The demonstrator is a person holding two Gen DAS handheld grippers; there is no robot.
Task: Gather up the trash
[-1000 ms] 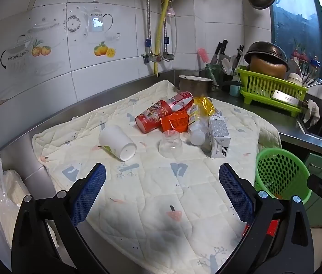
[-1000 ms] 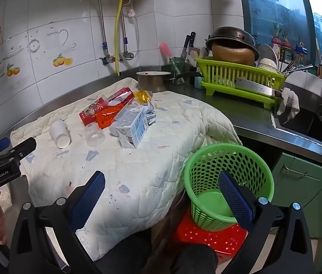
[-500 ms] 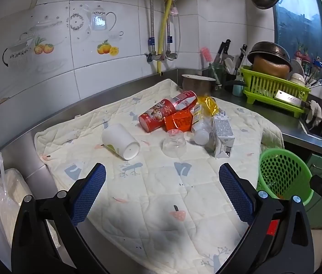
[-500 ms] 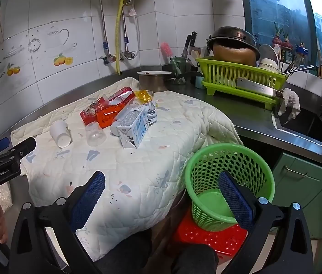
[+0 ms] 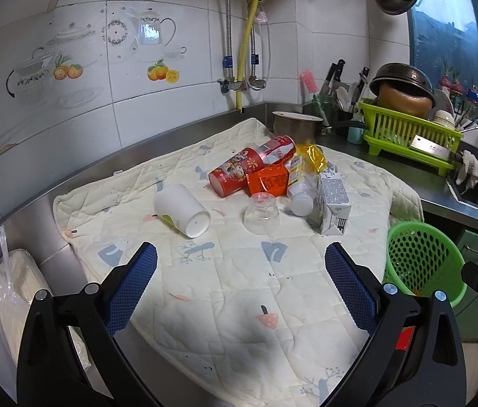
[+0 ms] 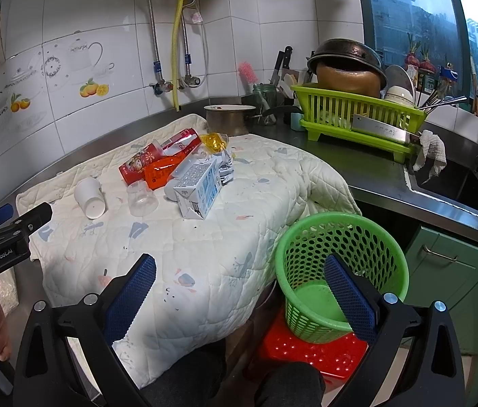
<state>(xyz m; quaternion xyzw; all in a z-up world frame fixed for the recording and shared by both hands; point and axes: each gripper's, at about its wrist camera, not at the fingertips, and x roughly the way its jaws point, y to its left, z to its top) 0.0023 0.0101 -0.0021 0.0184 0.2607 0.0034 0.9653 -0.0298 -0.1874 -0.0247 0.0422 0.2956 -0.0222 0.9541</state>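
Left wrist view shows our left gripper (image 5: pixel 240 278) with its blue pads spread wide and nothing between them, hovering over the near part of the quilted mat (image 5: pixel 225 291). Our right gripper (image 6: pixel 239 291) is likewise wide apart and empty, held off the mat's front edge, right beside the green basket (image 6: pixel 340 237)

Taking the white paper cup (image 5: pixel 182 209) as landmark: it lies on its side just ahead and slightly left of the left gripper, long axis running diagonally, mouth toward us and to the right. Right of the cup stands a clear plastic cup (image 5: pixel 262 213) upside down; beyond that, a heap of red tube (image 5: pixel 239 169), orange pack (image 5: pixel 267 180) and white bottle (image 5: pixel 298 193), with a milk carton (image 5: pixel 332 203) at the far right. The basket sits well right of the cup, below the mat's edge

We judge the left gripper nearer the cup, so closing across its short axis suits, then carrying it right to the basket
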